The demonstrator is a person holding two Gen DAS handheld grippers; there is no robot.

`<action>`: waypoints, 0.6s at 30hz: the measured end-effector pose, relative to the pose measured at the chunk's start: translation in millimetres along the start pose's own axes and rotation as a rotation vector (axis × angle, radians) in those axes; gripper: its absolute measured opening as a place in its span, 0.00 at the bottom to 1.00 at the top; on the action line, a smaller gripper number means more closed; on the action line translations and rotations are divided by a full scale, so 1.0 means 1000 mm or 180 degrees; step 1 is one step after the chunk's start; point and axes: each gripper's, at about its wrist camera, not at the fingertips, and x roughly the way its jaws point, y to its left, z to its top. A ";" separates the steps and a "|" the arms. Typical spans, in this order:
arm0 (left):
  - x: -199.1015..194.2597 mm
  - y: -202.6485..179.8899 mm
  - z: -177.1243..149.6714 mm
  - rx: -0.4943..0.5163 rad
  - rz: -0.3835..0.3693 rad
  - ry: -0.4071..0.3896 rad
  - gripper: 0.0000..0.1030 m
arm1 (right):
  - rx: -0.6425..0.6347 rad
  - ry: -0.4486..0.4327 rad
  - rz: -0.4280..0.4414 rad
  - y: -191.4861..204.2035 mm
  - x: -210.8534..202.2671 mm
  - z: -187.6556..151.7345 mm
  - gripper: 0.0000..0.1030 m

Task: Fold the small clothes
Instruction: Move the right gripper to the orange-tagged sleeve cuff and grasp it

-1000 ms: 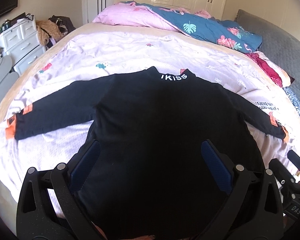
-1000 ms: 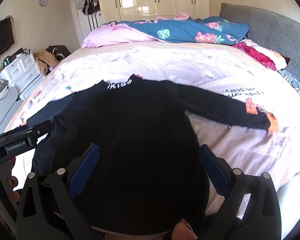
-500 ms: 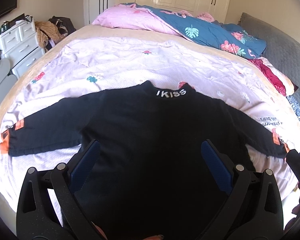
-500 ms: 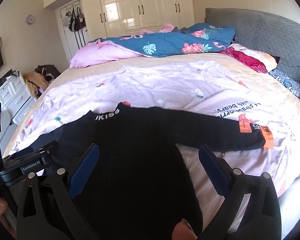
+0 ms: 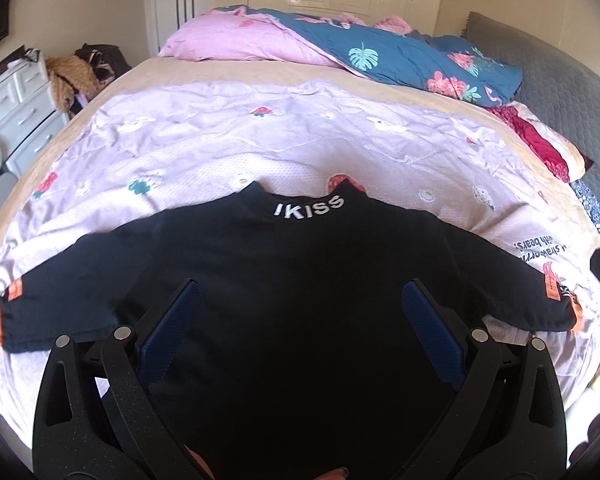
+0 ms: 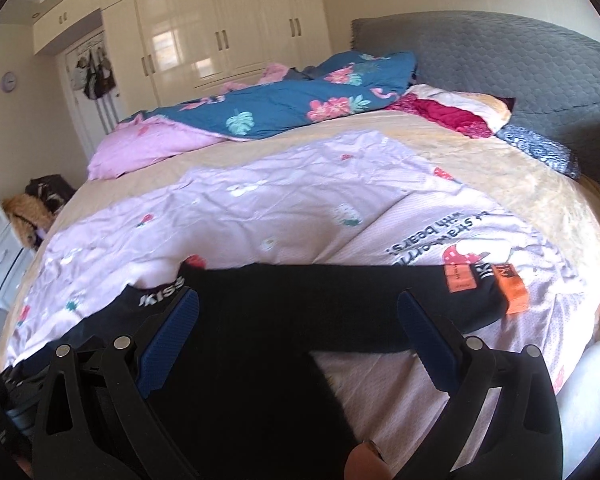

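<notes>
A small black long-sleeved top [image 5: 300, 280] with white "IKISS" lettering on its collar lies flat on the lilac sheet [image 5: 260, 140], sleeves spread out to both sides, orange patches at the cuffs. My left gripper [image 5: 300, 320] hangs open above the top's body, its blue pads wide apart with nothing between them. In the right wrist view the same top [image 6: 300, 300] shows with its right sleeve and orange cuff [image 6: 512, 292] stretched out to the right. My right gripper [image 6: 296, 328] is open above that sleeve's shoulder end.
A blue floral duvet [image 5: 420, 60] and pink bedding [image 5: 228, 40] are piled at the far side of the bed. A grey padded headboard [image 6: 520, 72] stands on the right. White drawers [image 5: 16, 100] and a heap of clothes stand left of the bed.
Both grippers have pulled back and risen from the top; it now sits lower and smaller in view. The right camera has swung right toward the sleeve. Both stay open.
</notes>
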 end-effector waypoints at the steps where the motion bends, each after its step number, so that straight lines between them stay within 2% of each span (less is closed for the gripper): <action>1: 0.003 -0.003 0.002 0.0013 -0.0017 0.0005 0.92 | 0.0039 -0.0012 -0.0049 -0.004 0.004 0.002 0.96; 9: 0.024 -0.020 0.006 0.0119 -0.0086 0.0057 0.92 | 0.0400 0.0074 -0.0389 -0.042 0.040 0.011 0.96; 18: 0.043 -0.048 0.005 0.0326 -0.0203 0.0095 0.92 | 0.0739 0.0166 -0.0715 -0.087 0.064 0.005 0.96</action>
